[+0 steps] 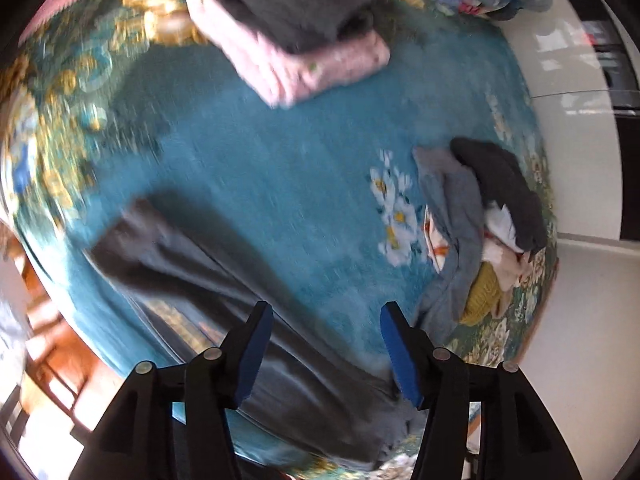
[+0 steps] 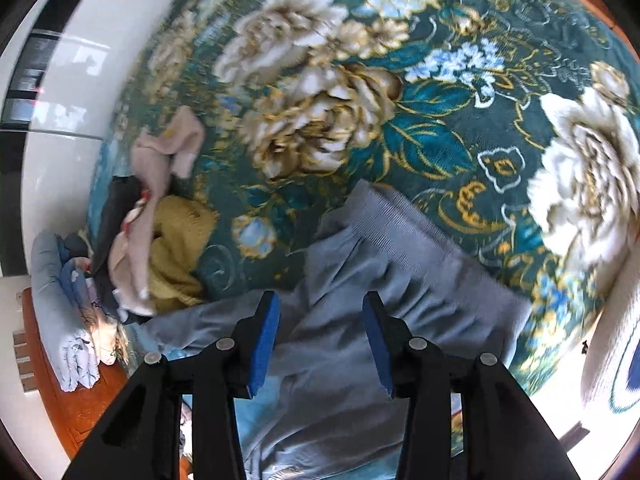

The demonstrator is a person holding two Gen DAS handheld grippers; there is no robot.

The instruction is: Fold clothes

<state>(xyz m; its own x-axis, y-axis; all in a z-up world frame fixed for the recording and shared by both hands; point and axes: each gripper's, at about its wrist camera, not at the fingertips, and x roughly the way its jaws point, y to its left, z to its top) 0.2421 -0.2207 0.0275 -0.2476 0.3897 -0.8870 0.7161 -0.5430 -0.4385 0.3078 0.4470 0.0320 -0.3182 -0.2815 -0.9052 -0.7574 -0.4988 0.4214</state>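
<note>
Left gripper: body is showing as matte black plastic, built from angular linkage arms with open cut-outs between them. Four round silver-grey pivot pins are sitting along the arm tops, two to each side of the blue pads. Fingers are carrying flat, slab-shaped blue pads on their inner faces, with a rough foam-like texture.

Right gripper: same build is showing, with black angular arms, four round grey pins flanking the pads, and blue rectangular pads lining the fingers. No markings, cables or skin are appearing on either unit.
</note>
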